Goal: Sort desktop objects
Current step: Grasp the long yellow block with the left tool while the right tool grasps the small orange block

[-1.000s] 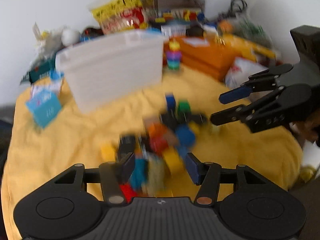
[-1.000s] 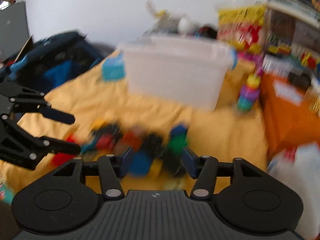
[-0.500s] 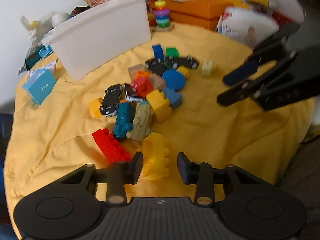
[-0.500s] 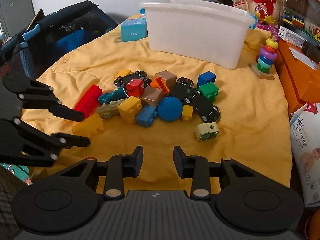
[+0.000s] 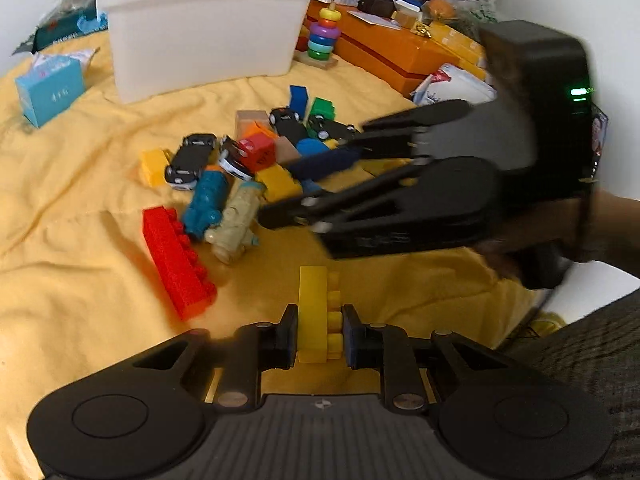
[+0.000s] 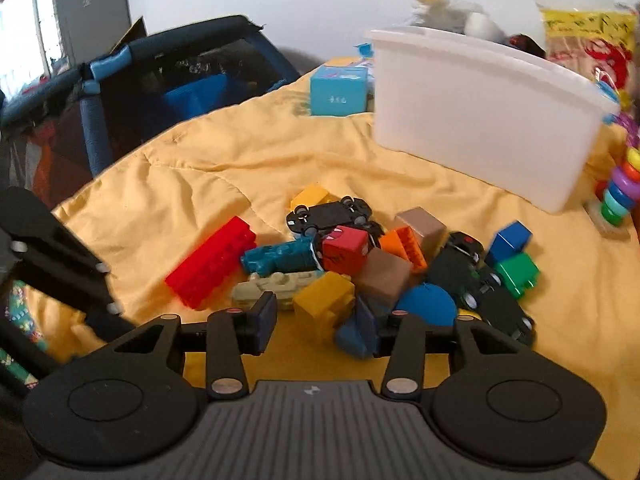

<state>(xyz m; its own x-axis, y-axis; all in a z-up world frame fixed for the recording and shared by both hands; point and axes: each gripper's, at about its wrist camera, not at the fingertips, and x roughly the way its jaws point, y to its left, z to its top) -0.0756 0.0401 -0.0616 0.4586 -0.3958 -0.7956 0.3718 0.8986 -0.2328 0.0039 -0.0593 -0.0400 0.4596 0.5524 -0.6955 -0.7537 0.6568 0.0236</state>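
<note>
Left wrist view: the left gripper (image 5: 320, 334) closes its jaws on a yellow brick (image 5: 316, 312), pads at both sides, presumably to lift it.
Brick's place: on the yellow cloth (image 5: 80, 280), apart from the toy pile (image 5: 248, 164), nearer the camera than the white bin (image 5: 200, 36).
Right wrist view: the right gripper (image 6: 320, 322) opens over the pile's near edge, a yellow block (image 6: 324, 306) between its jaws, untouched.
Bin: beyond the pile, likely the destination.

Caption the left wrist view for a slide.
Left gripper closing on a yellow brick over the yellow cloth, right gripper reaching into the toy pile before the white bin.
</note>
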